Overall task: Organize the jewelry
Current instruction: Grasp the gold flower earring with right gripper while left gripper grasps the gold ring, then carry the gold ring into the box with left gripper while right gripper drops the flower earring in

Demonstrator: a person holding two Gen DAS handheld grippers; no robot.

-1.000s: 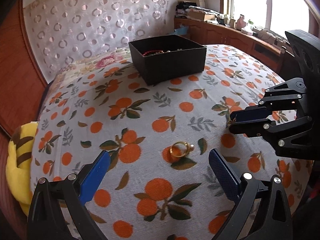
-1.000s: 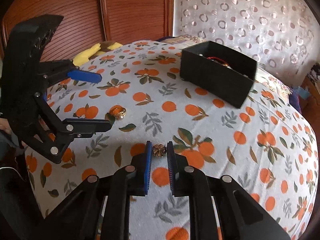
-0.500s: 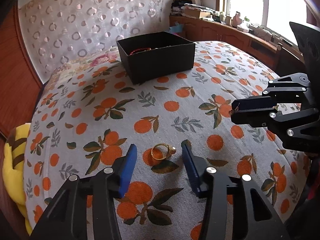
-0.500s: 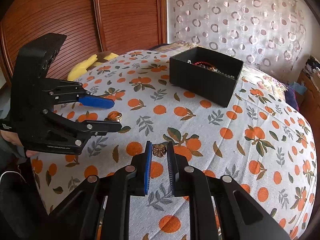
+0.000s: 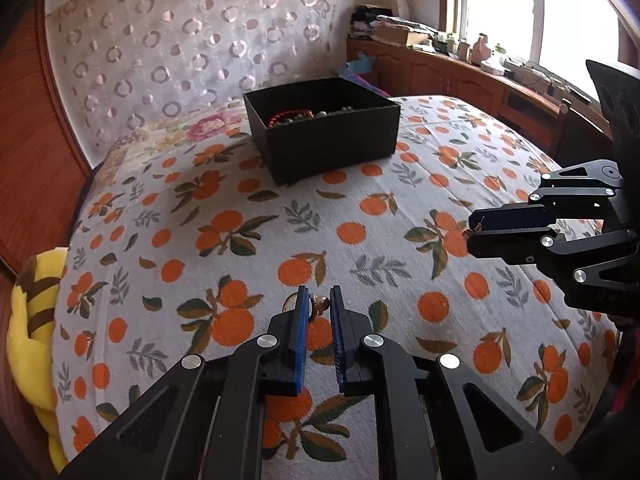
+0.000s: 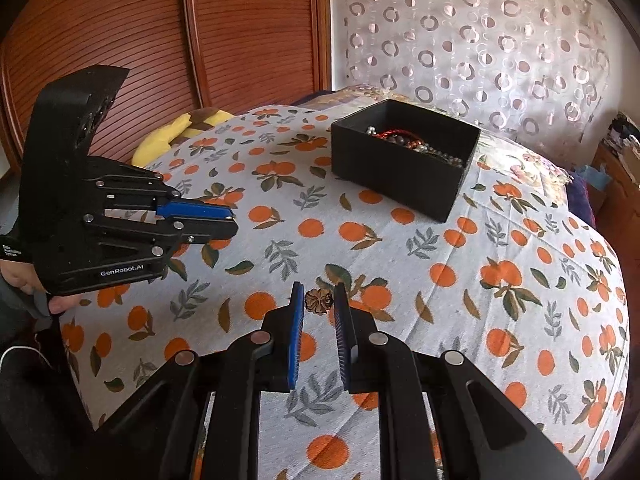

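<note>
Pinching gold ring (image 5: 316,303), left gripper (image 5: 318,300) jaws closed narrow above bedspread (image 5: 360,216). Flower brooch (image 6: 319,301) held between right gripper (image 6: 319,300) jaws. Black box (image 5: 320,136) of beads set beyond.

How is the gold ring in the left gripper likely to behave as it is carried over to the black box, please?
The gold ring looks rigid, so it probably won't flex. It seems small and smooth, pinched at the left gripper tips, so it may slip or twist. If dropped, it could roll on the cloth before the black box.
</note>
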